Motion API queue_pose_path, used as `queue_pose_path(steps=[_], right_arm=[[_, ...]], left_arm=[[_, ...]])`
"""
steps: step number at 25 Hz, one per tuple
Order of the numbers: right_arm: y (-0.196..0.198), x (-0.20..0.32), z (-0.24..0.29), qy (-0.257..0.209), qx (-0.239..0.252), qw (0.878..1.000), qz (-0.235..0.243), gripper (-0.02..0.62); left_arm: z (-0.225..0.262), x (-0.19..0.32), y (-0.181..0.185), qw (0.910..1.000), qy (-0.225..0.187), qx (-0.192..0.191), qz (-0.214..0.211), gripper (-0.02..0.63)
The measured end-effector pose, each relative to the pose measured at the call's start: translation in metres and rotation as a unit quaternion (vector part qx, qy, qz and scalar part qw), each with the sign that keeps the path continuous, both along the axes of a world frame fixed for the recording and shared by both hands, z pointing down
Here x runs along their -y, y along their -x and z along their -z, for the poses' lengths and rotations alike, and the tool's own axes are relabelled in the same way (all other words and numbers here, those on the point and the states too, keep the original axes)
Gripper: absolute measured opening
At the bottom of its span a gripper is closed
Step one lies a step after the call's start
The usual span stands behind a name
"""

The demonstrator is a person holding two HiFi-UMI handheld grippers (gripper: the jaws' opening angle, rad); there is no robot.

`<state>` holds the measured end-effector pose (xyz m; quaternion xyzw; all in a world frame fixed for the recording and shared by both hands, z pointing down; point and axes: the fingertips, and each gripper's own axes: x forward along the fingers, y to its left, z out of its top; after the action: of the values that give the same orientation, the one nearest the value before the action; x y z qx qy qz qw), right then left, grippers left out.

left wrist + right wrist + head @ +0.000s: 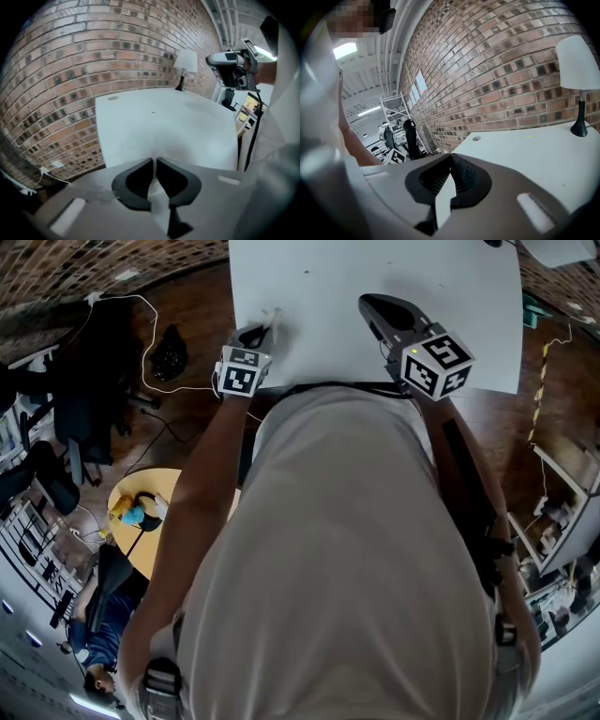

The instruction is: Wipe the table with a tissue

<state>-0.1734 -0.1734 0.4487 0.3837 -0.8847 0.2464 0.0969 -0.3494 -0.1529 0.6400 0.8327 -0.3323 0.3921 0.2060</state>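
The white table (450,277) fills the top of the head view. My left gripper (262,331) hangs over its near left edge, pointing steeply down. A thin pale tissue (273,319) sticks out past its tips. In the left gripper view the left gripper (154,161) has its jaws almost together, with a white strip of tissue (158,199) pinched between them and the table (178,126) ahead. My right gripper (368,302) hovers over the table's middle. In the right gripper view the right gripper (451,158) has its jaws meeting, with nothing between them.
A brick wall (93,51) runs behind the table. At the table's far end stands a white lamp (186,63), also in the right gripper view as the lamp (580,65). On the wooden floor lie cables (150,343), a round yellow table (141,521) and shelving (562,521).
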Motion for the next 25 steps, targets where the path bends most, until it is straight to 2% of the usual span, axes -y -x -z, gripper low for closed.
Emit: queue_pose_path(steps=[4, 6, 11, 16, 19, 21, 25], right_arm=[[-0.006, 0.001, -0.007, 0.004, -0.007, 1.000, 0.001, 0.008], [0.000, 0.007, -0.009, -0.003, -0.006, 1.000, 0.011, 0.008], [-0.024, 0.013, -0.006, -0.002, -0.003, 0.999, 0.038, 0.008], [-0.035, 0.015, -0.002, -0.004, 0.003, 0.999, 0.049, 0.008], [-0.042, 0.015, 0.000, -0.004, 0.009, 0.998, 0.055, 0.008], [-0.048, 0.016, 0.000, -0.005, 0.016, 0.998, 0.056, 0.008], [-0.058, 0.015, -0.006, -0.006, 0.038, 0.998, 0.058, 0.008]], left_arm=[[-0.001, 0.011, 0.029, 0.9973, 0.002, -0.010, 0.072, 0.035], [0.017, 0.020, 0.041, 0.9956, -0.012, -0.004, 0.093, 0.035], [0.033, 0.026, 0.013, 0.9922, -0.027, -0.007, 0.122, 0.035], [0.036, 0.039, 0.005, 0.9859, -0.025, -0.052, 0.157, 0.035], [0.049, 0.046, -0.010, 0.9730, -0.012, -0.135, 0.187, 0.035], [0.054, 0.052, -0.016, 0.9637, -0.007, -0.168, 0.208, 0.035], [0.048, 0.061, -0.012, 0.9609, -0.014, -0.141, 0.238, 0.035]])
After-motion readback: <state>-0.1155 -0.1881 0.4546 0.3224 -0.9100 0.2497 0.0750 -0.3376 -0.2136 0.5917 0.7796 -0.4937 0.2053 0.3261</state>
